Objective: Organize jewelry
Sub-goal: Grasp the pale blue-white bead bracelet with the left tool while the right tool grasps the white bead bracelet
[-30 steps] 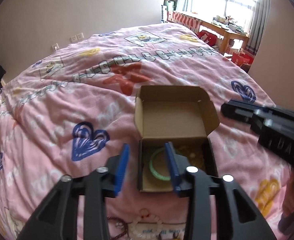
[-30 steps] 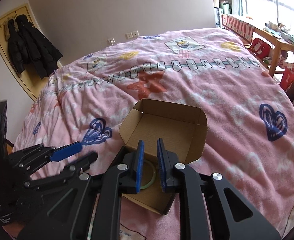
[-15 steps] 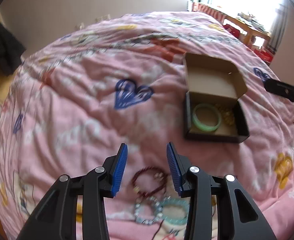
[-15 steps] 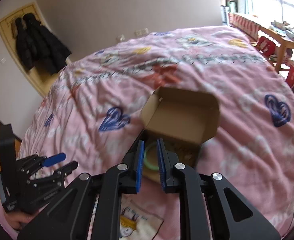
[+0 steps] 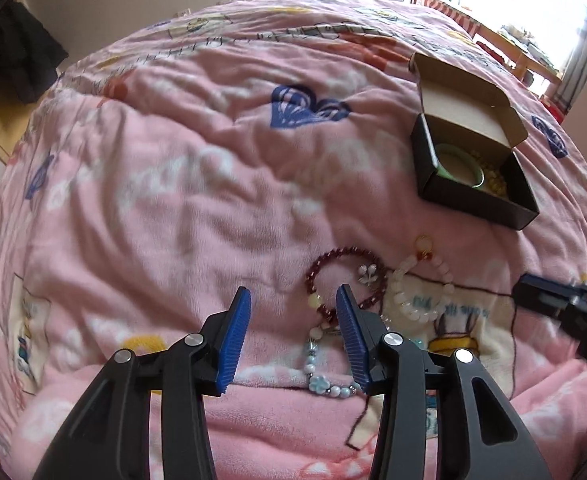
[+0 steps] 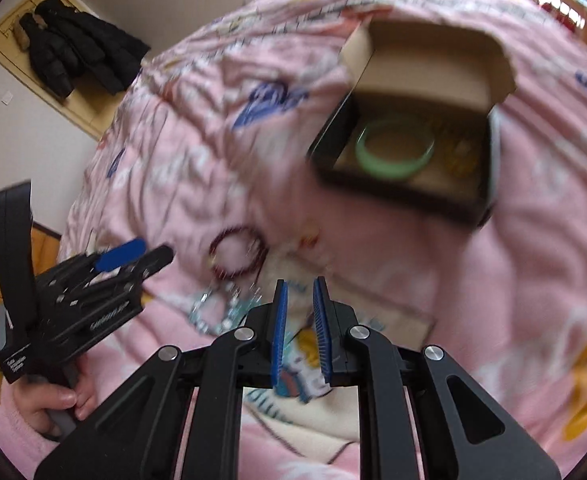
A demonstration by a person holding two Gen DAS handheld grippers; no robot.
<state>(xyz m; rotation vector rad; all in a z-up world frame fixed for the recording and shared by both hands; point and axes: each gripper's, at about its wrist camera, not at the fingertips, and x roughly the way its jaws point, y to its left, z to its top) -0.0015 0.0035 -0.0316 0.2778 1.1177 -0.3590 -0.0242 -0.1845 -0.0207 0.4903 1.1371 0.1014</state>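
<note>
Three loose bracelets lie on the pink blanket (image 5: 173, 200): a dark red bead bracelet (image 5: 325, 264), a white bead bracelet (image 5: 405, 292) and a light blue bead bracelet (image 5: 321, 384). My left gripper (image 5: 293, 298) hovers just over them with its jaws opening; nothing is gripped, and the red bracelet's near edge shows beside the right pad. Farther right stands the open black box (image 5: 477, 196) with a green bangle (image 5: 463, 168) and yellow beads (image 5: 493, 184) inside. My right gripper (image 6: 299, 288) is narrowly open and empty, above the blanket's cartoon patch, with the box (image 6: 393, 196) and bangle (image 6: 393, 156) ahead of it.
The box's cardboard lid (image 5: 465, 92) stands up behind it. A hand in a pink sleeve (image 6: 53, 400) holds the left gripper (image 6: 145, 252). Dark coats (image 6: 77, 52) hang on the wall at the left; a desk (image 5: 525, 52) stands by the window.
Both grippers have pulled back from over the box and dropped toward the loose bracelets at the near side of the bed. The left jaws stand slightly wider; the right jaws are unchanged.
</note>
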